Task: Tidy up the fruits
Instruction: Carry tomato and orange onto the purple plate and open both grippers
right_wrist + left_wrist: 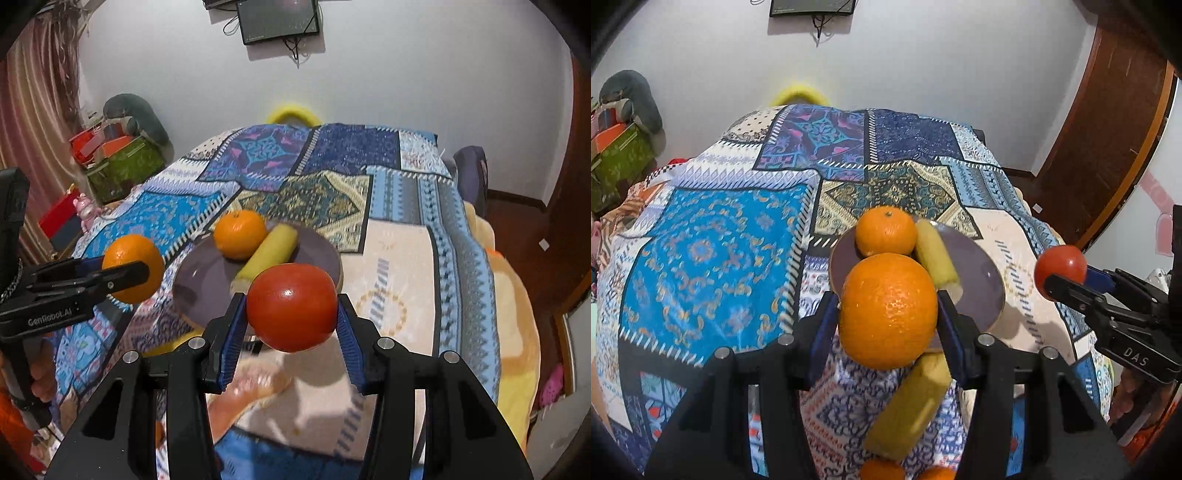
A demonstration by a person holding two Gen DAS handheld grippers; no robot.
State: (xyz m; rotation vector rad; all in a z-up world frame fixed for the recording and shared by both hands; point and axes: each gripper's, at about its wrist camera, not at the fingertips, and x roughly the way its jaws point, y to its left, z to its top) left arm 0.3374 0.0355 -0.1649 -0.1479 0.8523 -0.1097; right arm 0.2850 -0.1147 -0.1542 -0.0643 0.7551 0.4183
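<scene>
Firstly, left wrist view. Left hand-held gripper (888, 312): black frame, blue ribbed pads, clenched on a large round orange (888, 311) held in the air above the near rim of a round grey-purple plate (982, 291). Plate rests on a patchwork-patterned blue cloth (713, 251) covering the bed. On the plate: a smaller round orange (886, 231) at the far side, touching a short pale-yellow banana piece (936, 256) lying just to its right. Below the held orange, a second yellow-green banana piece (908, 406) lies on the cloth, tilted, with two more orange fruits (882, 469) partly visible at the bottom edge. Right hand-held gripper (1062, 280) enters from the right, grasping a round red tomato (1061, 266) off the plate's right side, apart from it.

Right wrist view. Right hand-held gripper (291, 314) clenched on the red tomato (291, 307), held above the near edge of the plate (199, 284). Smaller orange (240, 234) and banana piece (269, 254) lie touching on the plate. Left hand-held gripper (129, 271) at left, grasping the large orange (133, 267) beside the plate's left rim. Patchwork cloth (399, 206) spreads beneath.
</scene>
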